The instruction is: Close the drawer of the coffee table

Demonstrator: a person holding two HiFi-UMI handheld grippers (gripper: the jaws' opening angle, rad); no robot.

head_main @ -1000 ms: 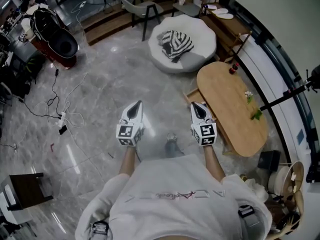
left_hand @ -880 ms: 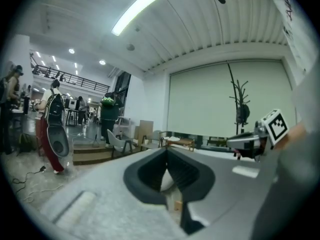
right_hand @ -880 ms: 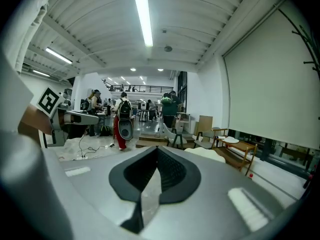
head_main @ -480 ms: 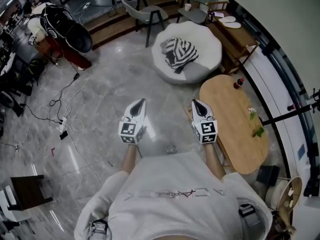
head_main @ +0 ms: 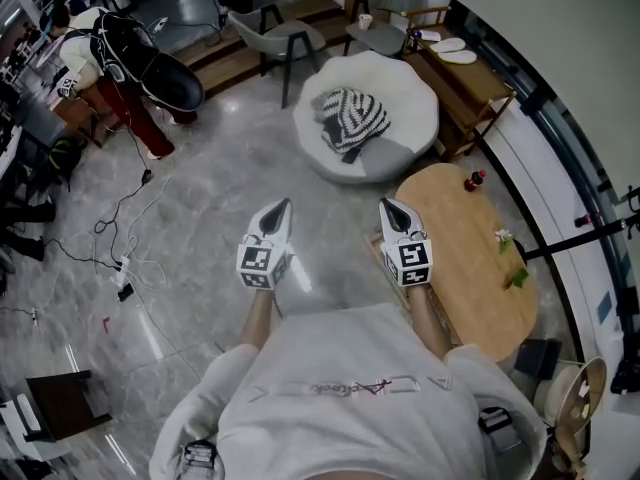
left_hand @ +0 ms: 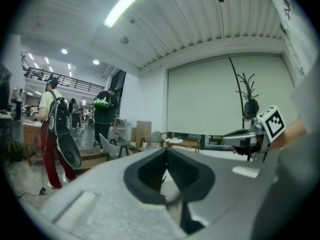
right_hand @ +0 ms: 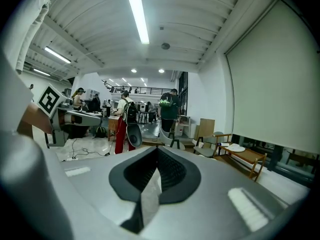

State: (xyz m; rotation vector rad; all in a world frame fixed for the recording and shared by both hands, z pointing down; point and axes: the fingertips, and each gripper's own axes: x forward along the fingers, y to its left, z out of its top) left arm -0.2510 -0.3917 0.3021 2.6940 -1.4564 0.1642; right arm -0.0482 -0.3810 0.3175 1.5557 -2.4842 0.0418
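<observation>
Head view has us at the table's [head_main: 470, 258] edge, left gripper [head_main: 281, 206] and right gripper [head_main: 386, 205] pinched together, empty; drawer [head_main: 378, 254] not yet pushed in.

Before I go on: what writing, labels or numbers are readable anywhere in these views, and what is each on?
No text can be read with confidence.
Script print on the person's white shirt: too faint and small to read.
Square markers on the cubes of the left tongs and right tongs: black-and-white patterns, no letters.
Print on the sleeve in the left gripper view: cut off, unreadable.
</observation>
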